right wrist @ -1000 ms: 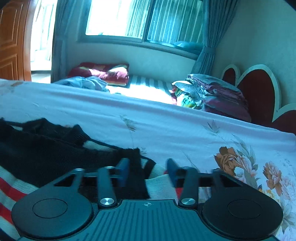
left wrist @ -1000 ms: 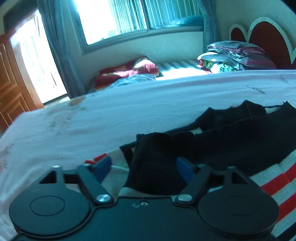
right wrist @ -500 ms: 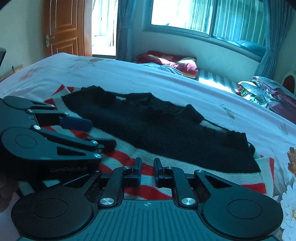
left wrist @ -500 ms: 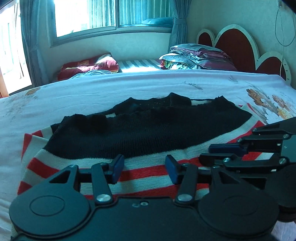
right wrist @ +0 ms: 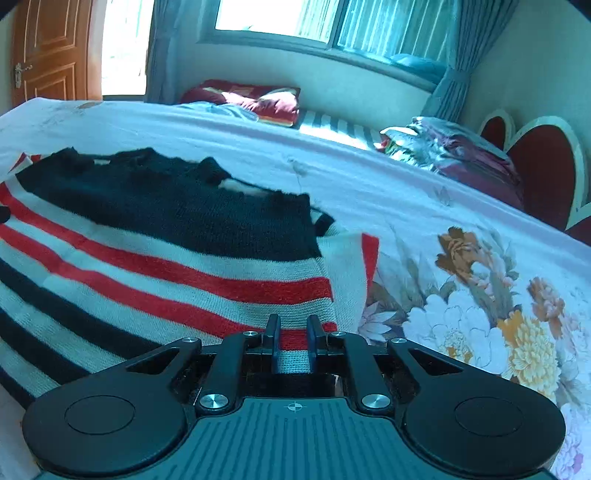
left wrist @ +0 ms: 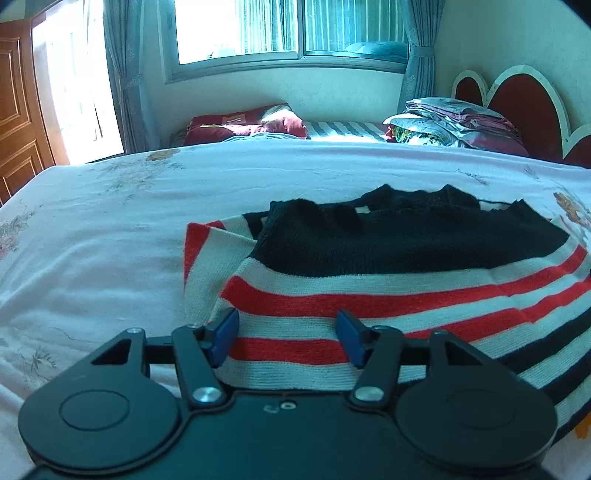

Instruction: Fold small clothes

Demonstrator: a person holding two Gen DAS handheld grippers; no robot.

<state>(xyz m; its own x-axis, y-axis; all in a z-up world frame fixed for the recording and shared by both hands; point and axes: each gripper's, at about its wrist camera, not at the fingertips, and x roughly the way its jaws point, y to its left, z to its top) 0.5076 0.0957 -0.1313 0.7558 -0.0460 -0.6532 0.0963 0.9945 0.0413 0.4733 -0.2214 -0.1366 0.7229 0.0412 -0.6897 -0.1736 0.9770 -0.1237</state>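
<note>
Item: our left claw (left wrist: 288, 338), jaws opening, pads astride the striped sweater (left wrist: 388, 280) hem without pressing. Our right claw (right wrist: 291, 345), clenched on the hem's other corner. Sweater lies on the bed (left wrist: 110, 229), sleeves tucked in; cross-folds appear outstanding.

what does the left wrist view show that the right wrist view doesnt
Only the left wrist view shows the left gripper, its jaws opening over the striped sweater's hem, and the sweater's left edge.

Only the right wrist view shows the right gripper pinching the sweater's near edge, the sheet's large flower print, and the door handle.

Both show the sweater on the bed, the window, the red pillow, the folded bedding pile and the headboard.
</note>
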